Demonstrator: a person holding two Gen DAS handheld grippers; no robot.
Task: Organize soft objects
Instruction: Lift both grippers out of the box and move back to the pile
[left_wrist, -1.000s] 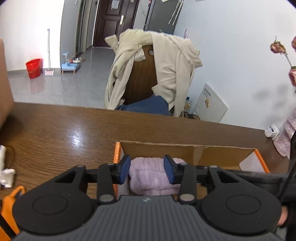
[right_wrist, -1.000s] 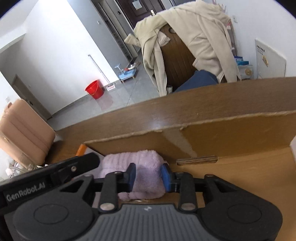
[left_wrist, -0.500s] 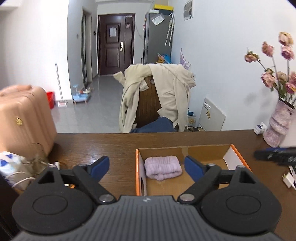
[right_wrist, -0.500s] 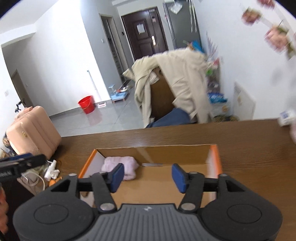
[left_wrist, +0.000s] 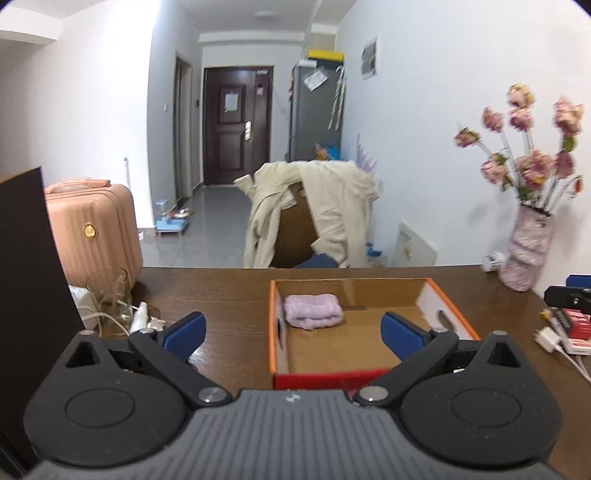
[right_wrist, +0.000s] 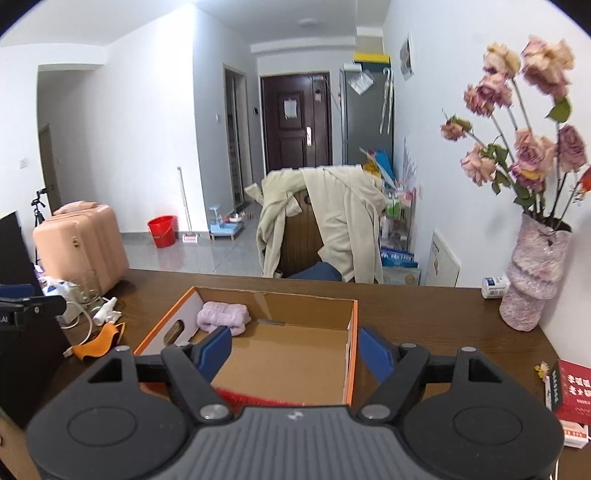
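Right wrist: tongs (right_wrist: 293, 350) hide towel's (right_wrist: 223, 318) near edge.

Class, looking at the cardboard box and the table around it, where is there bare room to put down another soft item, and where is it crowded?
The open cardboard box has bare floor right of and in front of the folded lilac towel in its far-left corner. The brown wooden table is bare between box and pink vase. Left of the box, cables and a glass jar crowd it.

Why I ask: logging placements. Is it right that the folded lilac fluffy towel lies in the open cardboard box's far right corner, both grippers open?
Not quite: the folded lilac fluffy towel lies in the open cardboard box's far left corner, as both wrist views show. The left gripper and right gripper are open.
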